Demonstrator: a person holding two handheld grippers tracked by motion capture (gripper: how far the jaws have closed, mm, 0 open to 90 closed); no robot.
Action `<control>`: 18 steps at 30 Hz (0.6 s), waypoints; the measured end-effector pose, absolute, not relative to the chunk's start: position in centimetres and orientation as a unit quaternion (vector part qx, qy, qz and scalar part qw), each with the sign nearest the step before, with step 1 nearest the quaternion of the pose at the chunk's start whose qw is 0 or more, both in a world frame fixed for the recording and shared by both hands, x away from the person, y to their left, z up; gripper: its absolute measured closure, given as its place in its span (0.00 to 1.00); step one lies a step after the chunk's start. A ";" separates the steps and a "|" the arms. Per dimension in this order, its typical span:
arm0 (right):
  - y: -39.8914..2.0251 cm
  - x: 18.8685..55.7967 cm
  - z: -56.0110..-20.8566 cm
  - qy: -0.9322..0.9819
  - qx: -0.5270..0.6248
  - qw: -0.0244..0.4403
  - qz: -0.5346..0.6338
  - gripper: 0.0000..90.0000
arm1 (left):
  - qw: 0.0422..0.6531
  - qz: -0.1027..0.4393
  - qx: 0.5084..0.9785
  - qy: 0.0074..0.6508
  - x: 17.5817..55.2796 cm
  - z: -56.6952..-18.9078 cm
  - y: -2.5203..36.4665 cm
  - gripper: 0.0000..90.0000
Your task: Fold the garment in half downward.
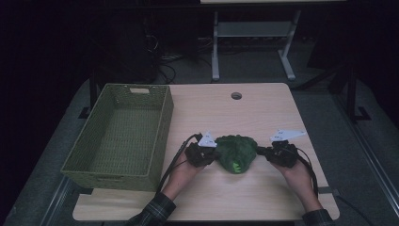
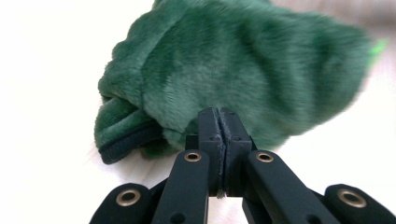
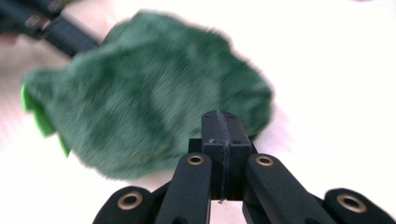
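Evidently the step in hand is a two-sided pickup of the green plush toy (image 1: 236,153), which lies on the table (image 1: 263,108) toward the person's edge, to the right of the woven basket (image 1: 117,136). The left gripper (image 1: 205,151) sits against the toy's left flank and the right gripper (image 1: 270,151) against its right flank, each held in a hand coming up from the near edge.

In the left gripper view the jaws stand pressed together, pad to pad, with their tips at the toy's fur (image 2: 243,70); whether a pinch of pile is caught between them I cannot tell. In the right gripper view the jaws are likewise together, their tips just at the toy's edge (image 3: 140,107), and no fabric shows between them. So the toy looks bracketed rather than firmly gripped.

Judging from this, the next move calls for a sure hold on both flanks, then a lift and a carry leftward from the toy, over the basket's near right wall and down inside. That wall stands between the toy and the basket floor, so the toy must clear the rim first.

Room is fair: bare tabletop lies beyond the toy, up to the round cable hole (image 1: 236,95), and to its right. The table's near edge runs just behind the hands, and the basket overhangs the table's left side.
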State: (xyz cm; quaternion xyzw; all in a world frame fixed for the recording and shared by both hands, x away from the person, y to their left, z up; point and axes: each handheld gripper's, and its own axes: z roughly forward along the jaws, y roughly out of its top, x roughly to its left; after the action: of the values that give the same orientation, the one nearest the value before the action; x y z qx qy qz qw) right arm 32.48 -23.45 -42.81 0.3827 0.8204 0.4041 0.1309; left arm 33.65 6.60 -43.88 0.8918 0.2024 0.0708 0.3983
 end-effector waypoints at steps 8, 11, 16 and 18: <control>-24.3 35.2 -42.0 0.803 0.405 0.143 0.412 1.00 | 0.407 0.048 0.893 0.189 31.3 -43.9 6.9 0.98; -24.0 36.6 -42.0 0.804 0.412 0.131 0.408 1.00 | 0.410 0.034 0.893 0.183 30.5 -44.2 6.5 0.98; -23.0 39.0 -42.7 0.804 0.413 0.123 0.409 1.00 | 0.401 0.024 0.900 0.169 29.7 -44.8 5.6 0.98; -22.5 39.7 -43.1 0.804 0.410 0.119 0.413 1.00 | 0.399 0.020 0.902 0.163 29.5 -45.0 5.1 0.98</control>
State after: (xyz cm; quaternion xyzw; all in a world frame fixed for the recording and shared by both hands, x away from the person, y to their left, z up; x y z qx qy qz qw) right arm 39.72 -22.52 -43.06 0.4102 0.8043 0.4132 0.1189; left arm 29.55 5.10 -45.00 0.9023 0.1627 0.0197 0.3988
